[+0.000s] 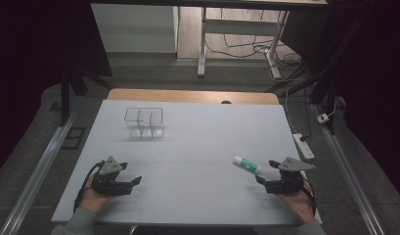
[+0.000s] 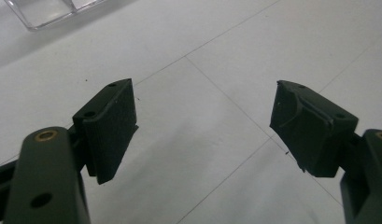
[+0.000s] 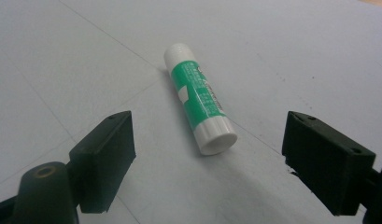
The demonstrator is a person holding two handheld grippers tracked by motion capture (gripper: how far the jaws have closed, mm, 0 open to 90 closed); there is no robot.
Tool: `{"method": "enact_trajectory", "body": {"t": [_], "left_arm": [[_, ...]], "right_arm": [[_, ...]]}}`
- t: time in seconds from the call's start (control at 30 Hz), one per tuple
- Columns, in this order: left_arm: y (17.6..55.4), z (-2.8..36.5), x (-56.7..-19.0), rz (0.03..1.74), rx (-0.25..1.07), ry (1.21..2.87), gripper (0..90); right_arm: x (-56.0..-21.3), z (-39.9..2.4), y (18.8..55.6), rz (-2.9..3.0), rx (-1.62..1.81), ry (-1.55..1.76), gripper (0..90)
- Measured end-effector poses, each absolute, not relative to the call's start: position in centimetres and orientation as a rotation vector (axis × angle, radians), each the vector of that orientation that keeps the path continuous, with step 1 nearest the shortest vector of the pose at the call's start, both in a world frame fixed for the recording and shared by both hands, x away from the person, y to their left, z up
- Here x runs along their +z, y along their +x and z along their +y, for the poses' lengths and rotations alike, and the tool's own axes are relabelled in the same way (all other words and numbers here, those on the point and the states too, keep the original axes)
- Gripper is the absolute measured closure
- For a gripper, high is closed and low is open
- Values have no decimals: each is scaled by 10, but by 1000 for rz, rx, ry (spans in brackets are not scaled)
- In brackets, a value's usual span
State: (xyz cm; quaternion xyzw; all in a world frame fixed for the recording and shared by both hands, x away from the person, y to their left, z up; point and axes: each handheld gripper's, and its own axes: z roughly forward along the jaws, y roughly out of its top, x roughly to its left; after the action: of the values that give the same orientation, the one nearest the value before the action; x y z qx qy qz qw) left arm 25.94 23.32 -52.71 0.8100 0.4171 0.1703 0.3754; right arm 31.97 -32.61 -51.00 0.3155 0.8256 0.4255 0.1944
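2 grippers rest low over the white table (image 1: 197, 161), 1 in each of the person's hands. The right gripper (image 1: 267, 172) points at a glue stick (image 1: 246, 164) that lies on its side just ahead of it; in the right gripper view the jaws stand spread wide with nothing between them, and the glue stick (image 3: 199, 97) lies just beyond the gap, not touched. The left gripper (image 1: 135, 181) has its jaws spread wide as well, over bare table. A clear compartment box (image 1: 144, 122) stands well apart, toward the far left. The step in hand appears to be the approach to the glue stick. The next move probably calls for advancing the right gripper until the tube sits between the jaws, across its axis, then closing.
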Motion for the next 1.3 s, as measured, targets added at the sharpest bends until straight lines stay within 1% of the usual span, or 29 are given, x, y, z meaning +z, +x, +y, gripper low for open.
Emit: {"method": "enact_trajectory", "body": {"t": [0.57, 0.67, 0.83, 1.03, 1.3], "left_arm": [[261, 235, -528, 1070, 436, 2078, 228], [261, 234, -528, 1064, 425, 2073, 228], [262, 233, -527, 1056, 429, 2074, 229], [265, 234, -528, 1067, 450, 2086, 233], [275, 240, -525, 1104, 439, 2056, 237]], "right_arm": [[-513, -328, 321, 2309, 1182, 919, 174], [-513, -328, 321, 2316, 1192, 913, 189], [-514, -327, 321, 2311, 1192, 911, 190], [-514, -328, 321, 2305, 1199, 915, 189], [-514, -328, 320, 2307, 1200, 915, 189]]}}
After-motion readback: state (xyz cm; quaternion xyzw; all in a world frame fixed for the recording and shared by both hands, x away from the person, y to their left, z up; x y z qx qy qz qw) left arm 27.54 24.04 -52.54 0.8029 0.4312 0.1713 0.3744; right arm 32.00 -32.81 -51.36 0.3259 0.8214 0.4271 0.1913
